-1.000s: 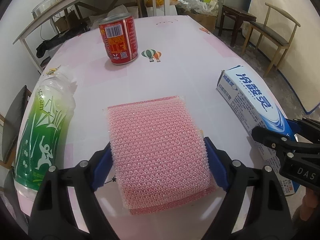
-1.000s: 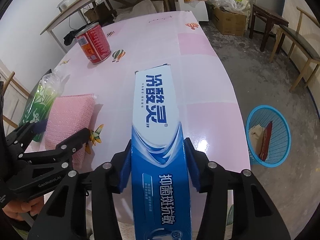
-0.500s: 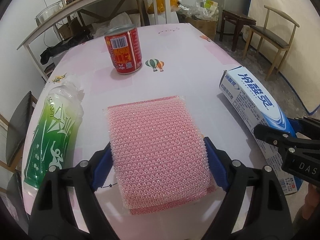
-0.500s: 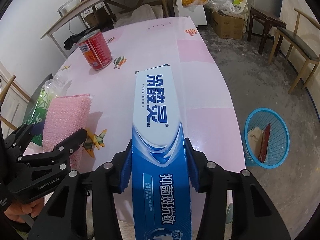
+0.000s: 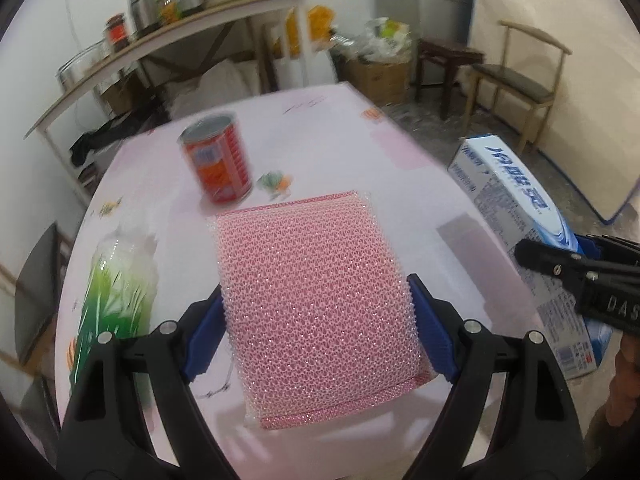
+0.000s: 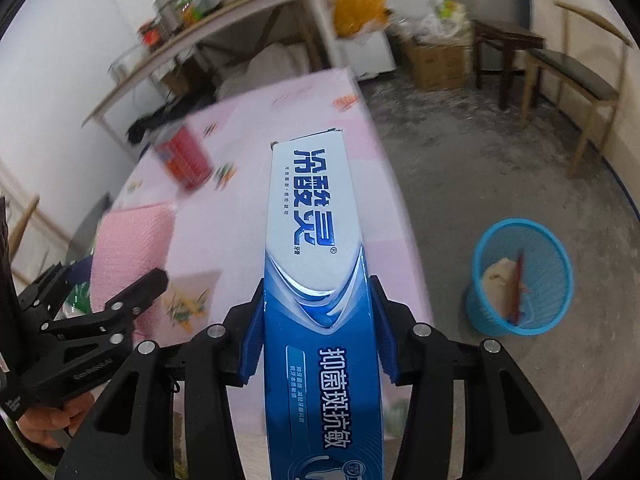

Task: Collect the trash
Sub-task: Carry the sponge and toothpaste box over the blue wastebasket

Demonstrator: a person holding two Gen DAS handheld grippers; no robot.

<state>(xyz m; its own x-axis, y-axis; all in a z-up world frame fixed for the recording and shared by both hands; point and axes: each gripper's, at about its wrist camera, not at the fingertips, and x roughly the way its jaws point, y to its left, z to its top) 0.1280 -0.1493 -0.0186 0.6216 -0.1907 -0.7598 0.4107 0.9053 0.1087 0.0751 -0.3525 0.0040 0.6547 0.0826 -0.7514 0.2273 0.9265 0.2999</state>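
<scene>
Left gripper (image 5: pixel 316 320): angled downward over the pink table (image 5: pixel 400 152), blue pads clamped on both sides of the pink scouring pad (image 5: pixel 316 300) at frame centre. Right gripper (image 6: pixel 318 326): angled downward, jaws clenched on the blue-and-white toothpaste box (image 6: pixel 316 280), which projects toward upper centre. Blue mesh basket (image 6: pixel 520 276): on the floor at right of frame, holding a beige lump and a red strip. Red can (image 5: pixel 218 158): upright on the table, upper left.

— What can you read on the long blue-and-white toothpaste box (image 6: pixel 320 280)?
— Large blue Chinese characters with an ® mark, then white "抑菌斑抗敏" lower down.
— Anything else?
— "DAS" on your black right gripper (image 5: pixel 616 304); the red can's (image 5: pixel 218 160) label is blurred.
</scene>
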